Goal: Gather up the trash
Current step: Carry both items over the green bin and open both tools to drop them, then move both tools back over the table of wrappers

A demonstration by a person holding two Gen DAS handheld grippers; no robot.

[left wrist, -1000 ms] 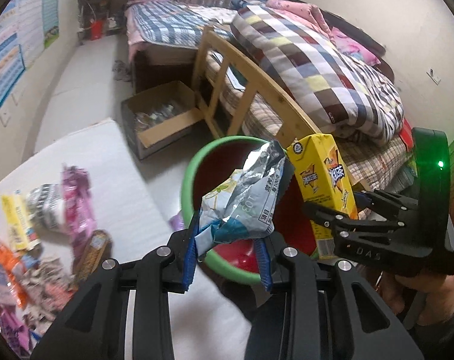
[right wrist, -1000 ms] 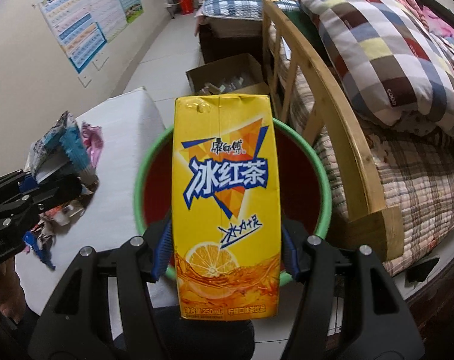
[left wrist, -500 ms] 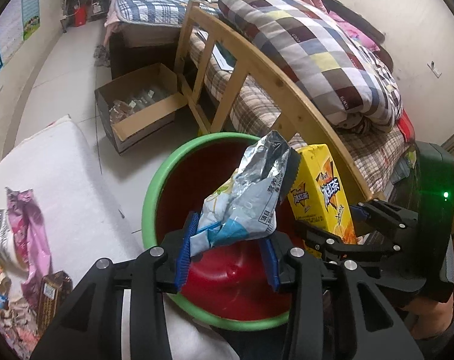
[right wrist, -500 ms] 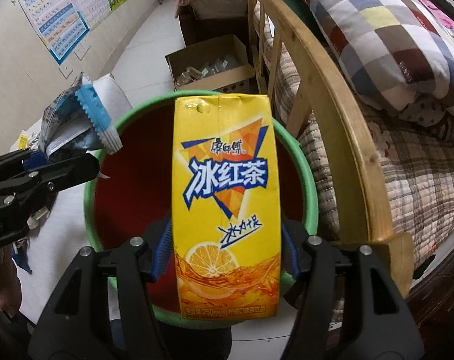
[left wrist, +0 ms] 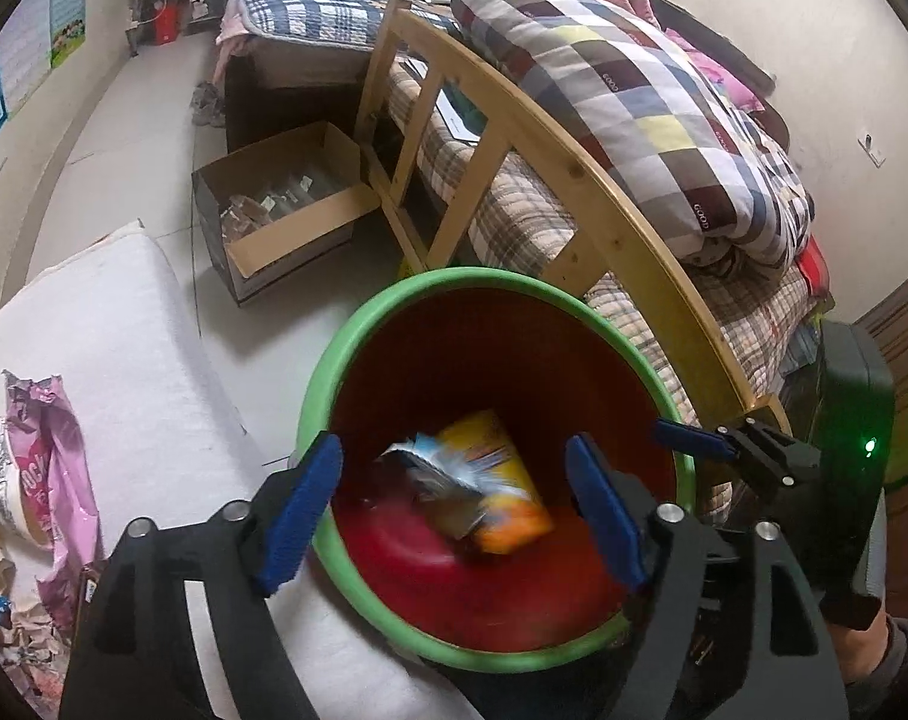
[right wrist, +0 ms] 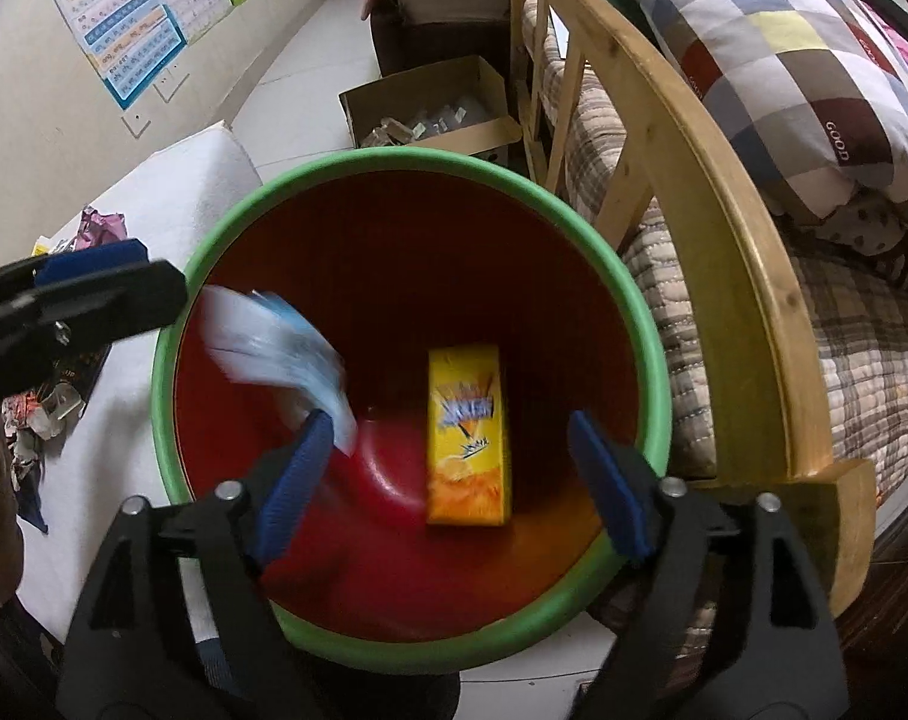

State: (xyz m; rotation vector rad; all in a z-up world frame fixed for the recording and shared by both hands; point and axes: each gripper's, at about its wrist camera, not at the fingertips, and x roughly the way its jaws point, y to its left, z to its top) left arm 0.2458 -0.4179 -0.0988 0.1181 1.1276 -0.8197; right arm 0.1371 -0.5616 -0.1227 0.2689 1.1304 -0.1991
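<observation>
carton dropped into bin, long axis toward far rim.

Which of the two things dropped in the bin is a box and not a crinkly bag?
The yellow rectangular drink carton in the green-rimmed red bin; the silver-blue foil wrapper is the crumpled, blurry one.

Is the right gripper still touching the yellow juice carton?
Apart. The right wrist view shows the juice carton lying in the bin, clear of the right gripper's opening jaws.

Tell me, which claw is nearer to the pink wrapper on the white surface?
Left. The left claw, jaws opening, hangs over the bin beside the pink wrapper. The right claw is beyond it, toward the bed.
</observation>
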